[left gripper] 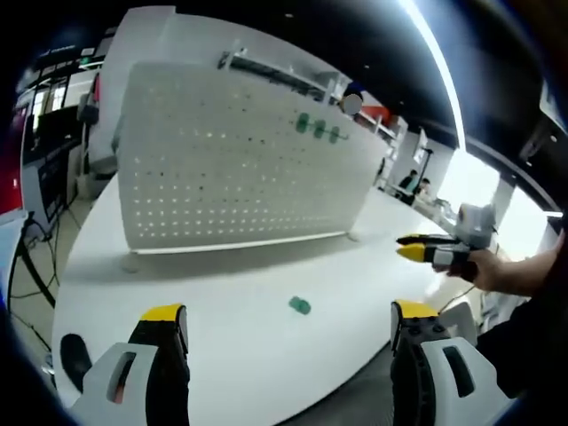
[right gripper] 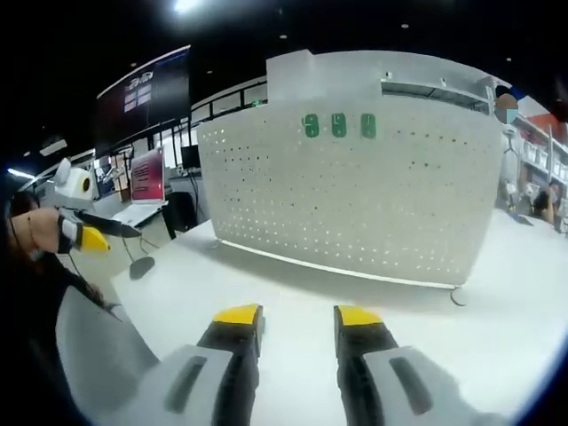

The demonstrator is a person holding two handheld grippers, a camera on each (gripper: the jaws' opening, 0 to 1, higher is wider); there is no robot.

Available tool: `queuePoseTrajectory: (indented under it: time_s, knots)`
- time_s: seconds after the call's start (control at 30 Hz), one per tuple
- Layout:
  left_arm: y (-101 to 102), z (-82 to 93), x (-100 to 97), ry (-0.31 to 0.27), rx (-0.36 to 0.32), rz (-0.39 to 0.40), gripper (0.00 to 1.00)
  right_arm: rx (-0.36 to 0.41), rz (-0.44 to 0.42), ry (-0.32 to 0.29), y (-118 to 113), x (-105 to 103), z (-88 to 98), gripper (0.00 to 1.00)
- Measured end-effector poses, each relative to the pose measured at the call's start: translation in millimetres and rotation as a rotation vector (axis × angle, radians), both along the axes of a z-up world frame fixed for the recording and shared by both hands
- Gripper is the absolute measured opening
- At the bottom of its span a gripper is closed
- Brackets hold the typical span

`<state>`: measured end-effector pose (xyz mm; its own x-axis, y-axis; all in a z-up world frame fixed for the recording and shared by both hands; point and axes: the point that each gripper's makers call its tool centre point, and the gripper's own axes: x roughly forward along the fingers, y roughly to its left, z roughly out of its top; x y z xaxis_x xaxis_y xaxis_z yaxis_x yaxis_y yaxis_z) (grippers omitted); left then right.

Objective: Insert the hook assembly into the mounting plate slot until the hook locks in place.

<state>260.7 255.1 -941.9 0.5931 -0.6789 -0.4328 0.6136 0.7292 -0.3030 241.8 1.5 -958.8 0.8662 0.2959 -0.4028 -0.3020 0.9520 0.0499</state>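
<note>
— Pegboard (left gripper: 240, 160) stands upright on the white surface (left gripper: 231, 355); 3 green hooks (right gripper: 339, 125) sit near its top edge.

— A loose green hook (left gripper: 300, 306) lies in front of it. Left hand-held gripper (left gripper: 288, 324) jaws apart and empty; right hand-held gripper (right gripper: 297, 318) narrowly apart, empty.

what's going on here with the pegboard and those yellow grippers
A person holds a two-jaw gripper in each hand over a white table. An upright white pegboard already carries three green hooks near its top. One more green hook lies loose on the table. The left gripper is open and the right gripper holds nothing.
</note>
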Motion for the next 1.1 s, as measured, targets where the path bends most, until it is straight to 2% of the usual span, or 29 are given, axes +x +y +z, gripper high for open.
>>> queuePoseTrajectory:
  time_s: [0.3, 0.6, 0.73, 0.87, 1.1]
  knots:
    - [0.8, -12.3, -6.1, 0.031, 0.023, -0.005, 0.97, -0.028, 0.075, 0.078, 14.6, -22.9, -26.4, 0.31]
    - [-10.8, -31.7, -19.4, 0.081, 0.042, -0.033, 0.97, -0.057, 0.171, 0.11, 35.5, -30.3, -41.9, 0.3]
    - [-9.3, -36.0, -20.2, 0.097, 0.046, -0.032, 0.97, -0.023, 0.209, 0.122, 41.8, -26.6, -46.6, 0.29]
    - [-6.4, -37.0, -18.4, 0.102, 0.046, -0.027, 0.97, -0.05, 0.243, 0.134, 45.4, -17.4, -55.4, 0.25]
    - [2.2, -45.6, -12.2, 0.125, 0.059, -0.007, 0.96, -0.093, 0.331, 0.167, 59.4, 7.1, -79.3, 0.24]
